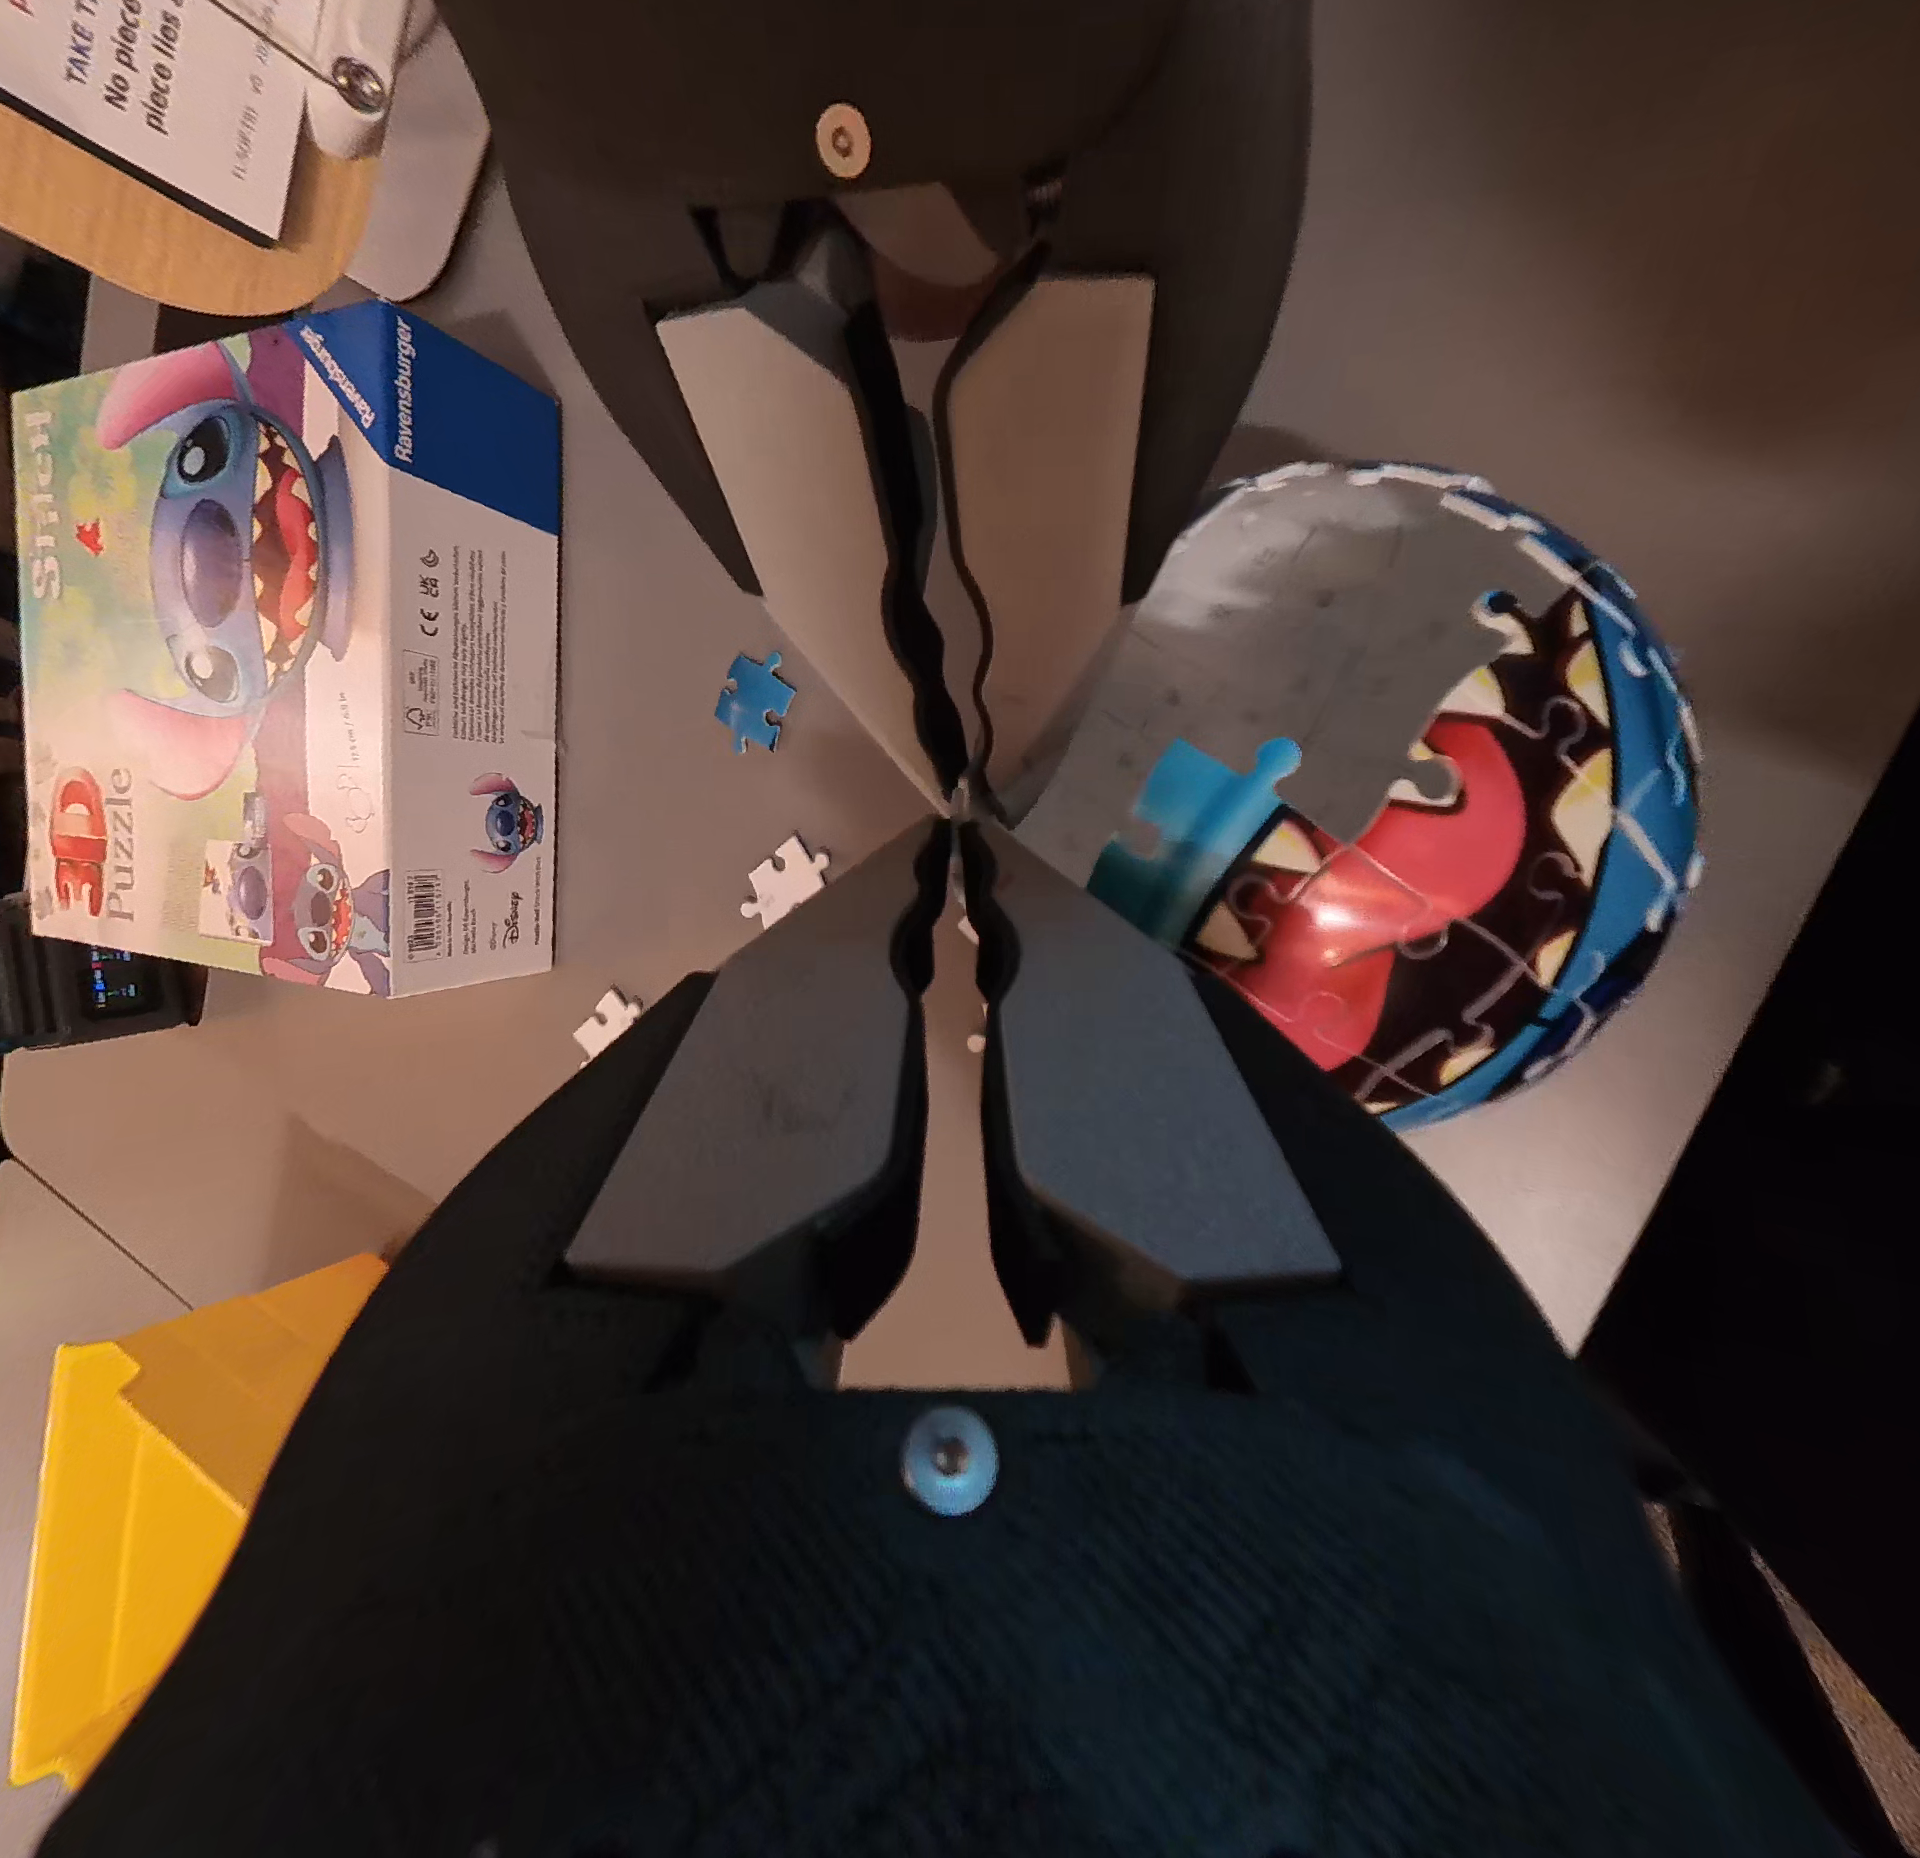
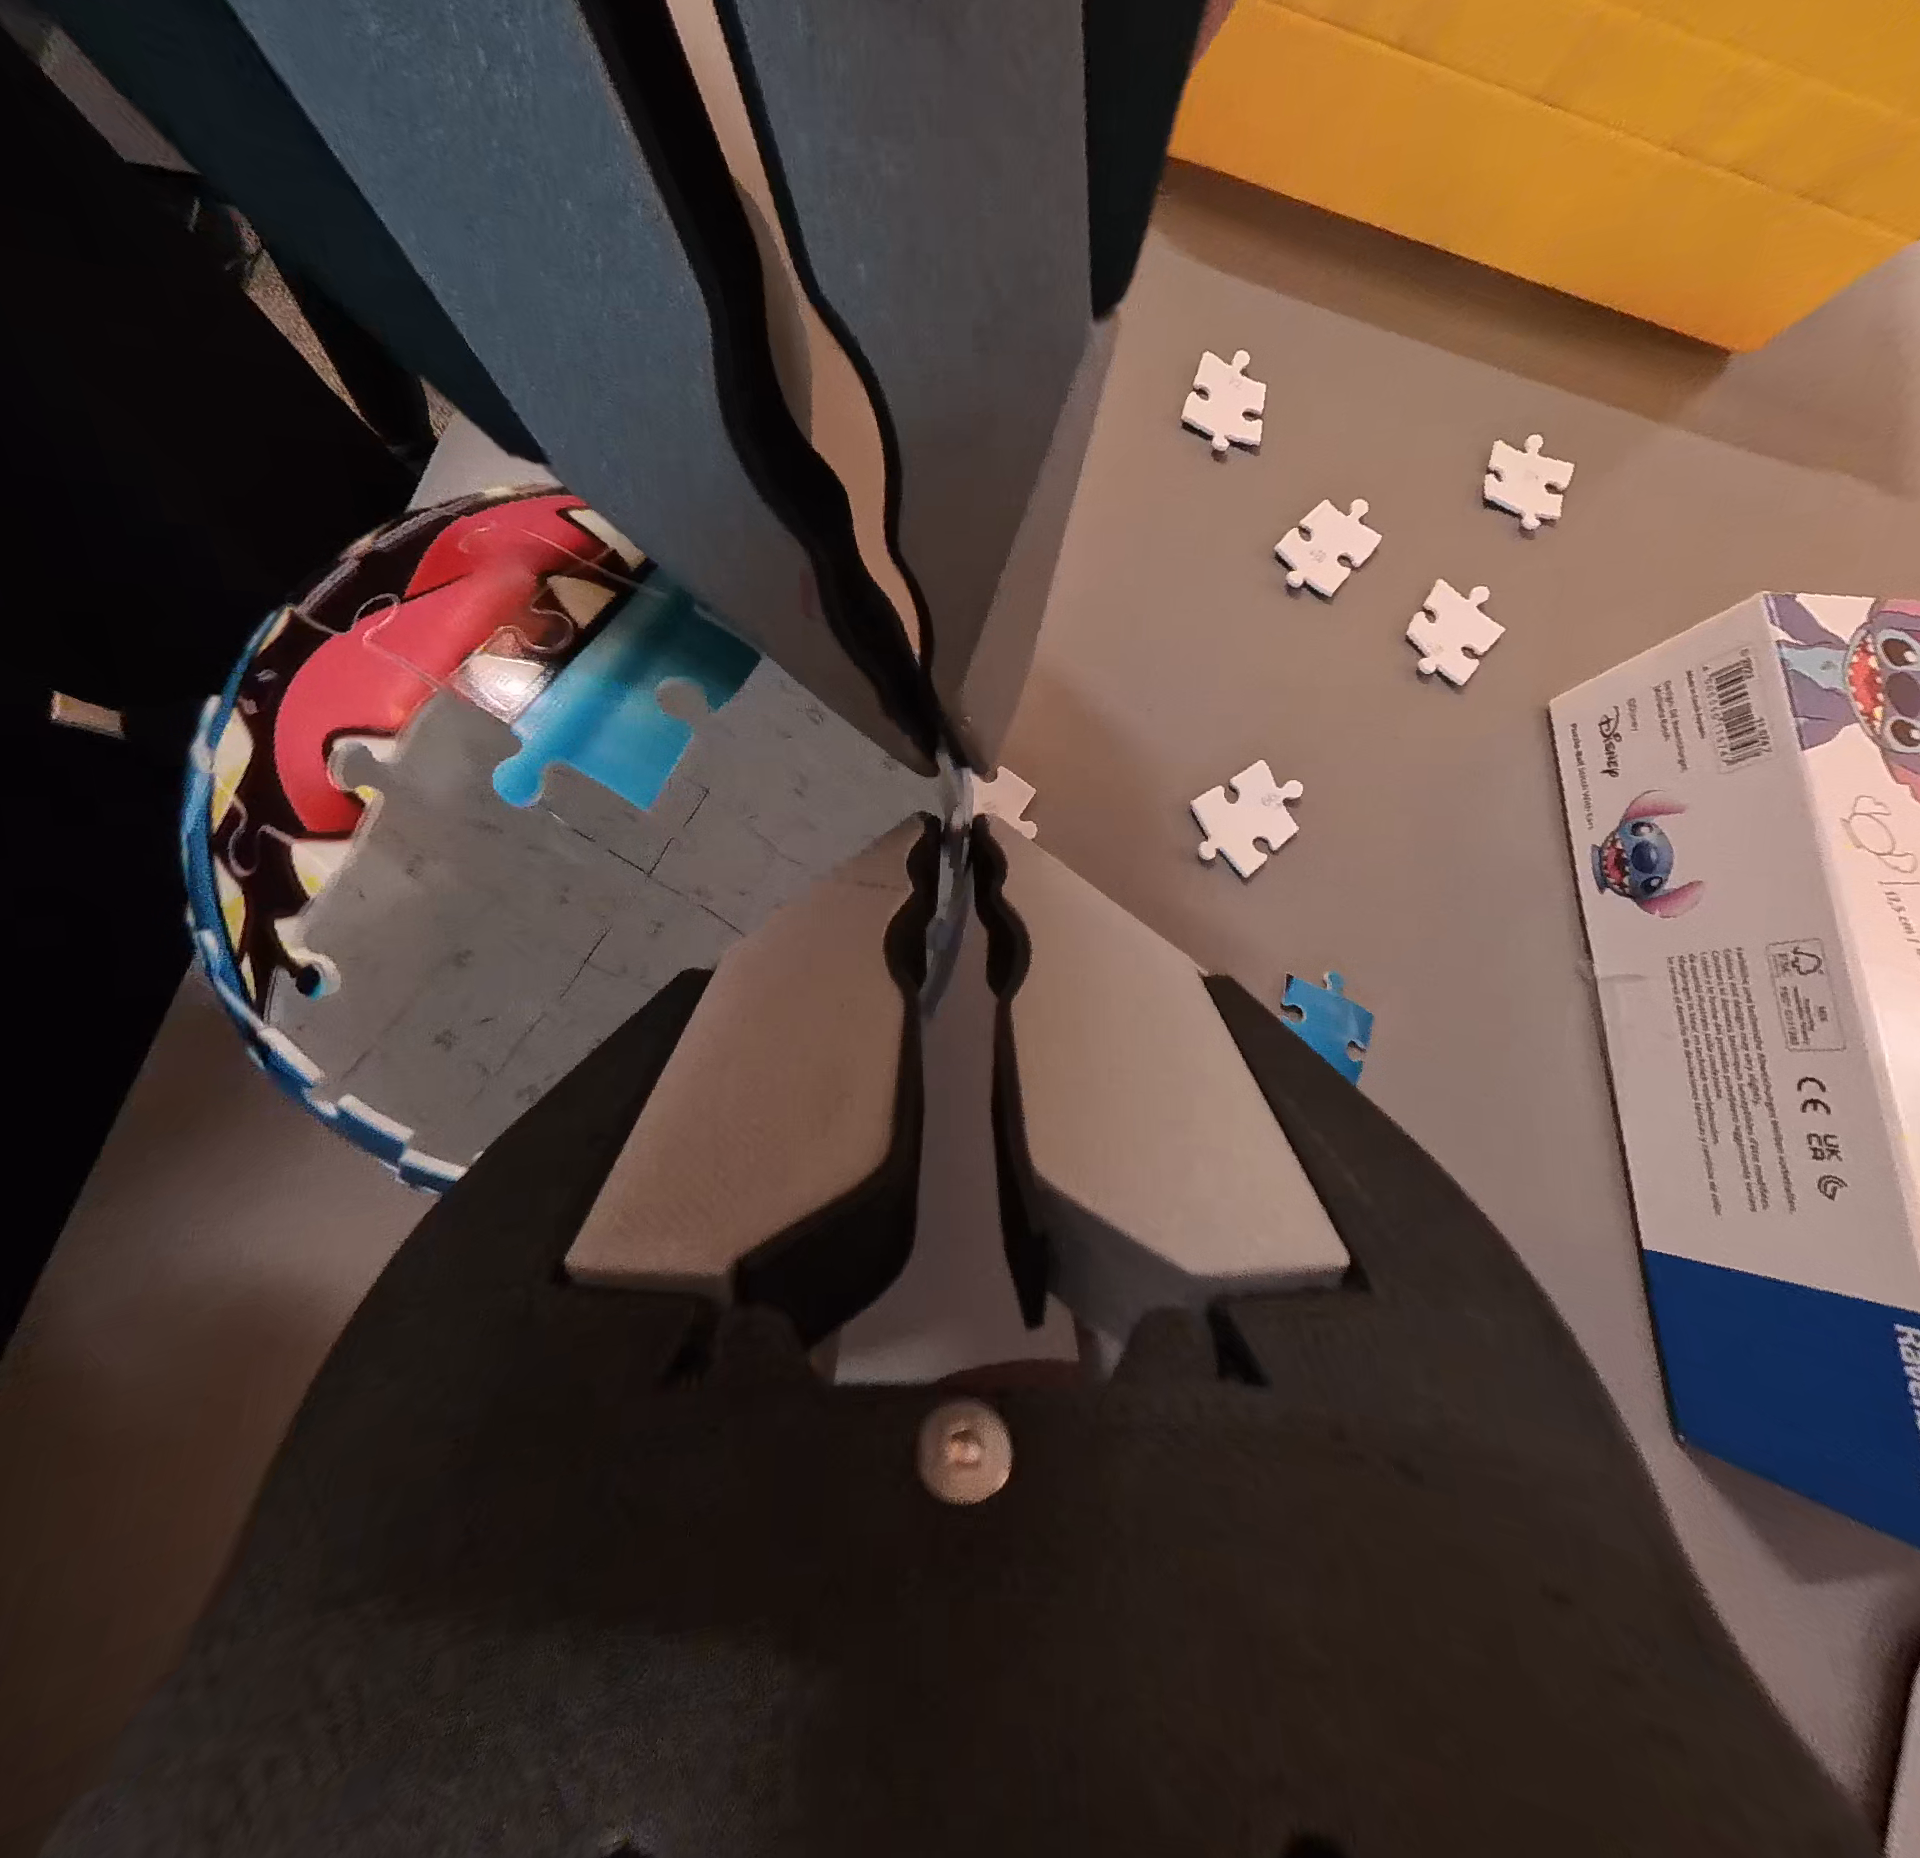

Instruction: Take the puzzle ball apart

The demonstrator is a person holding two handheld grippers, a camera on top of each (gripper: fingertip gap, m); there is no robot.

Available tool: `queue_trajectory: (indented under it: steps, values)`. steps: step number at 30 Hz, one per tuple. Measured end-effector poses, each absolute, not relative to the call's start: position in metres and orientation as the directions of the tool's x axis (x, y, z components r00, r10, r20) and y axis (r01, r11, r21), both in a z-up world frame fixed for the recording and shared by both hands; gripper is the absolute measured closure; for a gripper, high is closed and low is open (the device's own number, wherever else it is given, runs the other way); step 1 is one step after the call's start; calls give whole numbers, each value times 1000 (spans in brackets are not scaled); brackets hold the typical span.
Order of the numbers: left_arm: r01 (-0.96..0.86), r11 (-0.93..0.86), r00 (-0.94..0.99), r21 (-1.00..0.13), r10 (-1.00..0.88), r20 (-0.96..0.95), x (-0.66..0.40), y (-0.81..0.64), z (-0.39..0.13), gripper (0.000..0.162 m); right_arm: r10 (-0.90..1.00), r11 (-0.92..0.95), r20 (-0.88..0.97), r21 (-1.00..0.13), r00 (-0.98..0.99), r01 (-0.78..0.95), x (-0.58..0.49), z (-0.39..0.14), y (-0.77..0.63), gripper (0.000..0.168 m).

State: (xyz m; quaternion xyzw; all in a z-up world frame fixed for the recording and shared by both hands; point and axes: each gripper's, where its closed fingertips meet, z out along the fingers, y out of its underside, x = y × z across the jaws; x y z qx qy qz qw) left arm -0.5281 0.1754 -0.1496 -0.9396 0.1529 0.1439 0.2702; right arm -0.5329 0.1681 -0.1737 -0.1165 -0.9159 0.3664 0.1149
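The puzzle ball (image 1: 1455,873) lies on the grey table with its top open, showing the grey inside, a red mouth and a blue rim; it also shows in the right wrist view (image 2: 416,873). My two grippers meet tip to tip just beside its open edge. My left gripper (image 1: 951,837) is closed to a narrow slit. My right gripper (image 2: 956,842) is shut on a thin curved puzzle piece (image 2: 948,873), seen edge-on. The left gripper's tips (image 2: 940,759) pinch that piece's upper end. Several loose pieces lie face down (image 2: 1330,546), and one lies blue side up (image 2: 1330,1024).
The puzzle's printed box (image 1: 291,665) lies left of the grippers, seen also in the right wrist view (image 2: 1766,977). A yellow bin (image 2: 1558,94) stands beyond the pieces. A clipboard with a sheet (image 1: 156,73) lies at the far corner. The table edge (image 1: 1714,1133) runs close behind the ball. My left and right fingertips are right by each other.
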Motion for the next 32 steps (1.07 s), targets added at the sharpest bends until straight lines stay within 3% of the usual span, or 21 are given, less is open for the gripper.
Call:
queue_trajectory:
  steps: [18, 32]
  values:
    - [-306, -799, 950, -517, -224, -216, -528, 177, -152, 161, 306, 695, 106, -704, -946, 146, -535, -174, 170, 167]
    - [-313, -805, 946, -504, -219, -238, -532, 177, -154, 162, 314, 625, 35, -760, -949, 179, -533, -157, 176, 162]
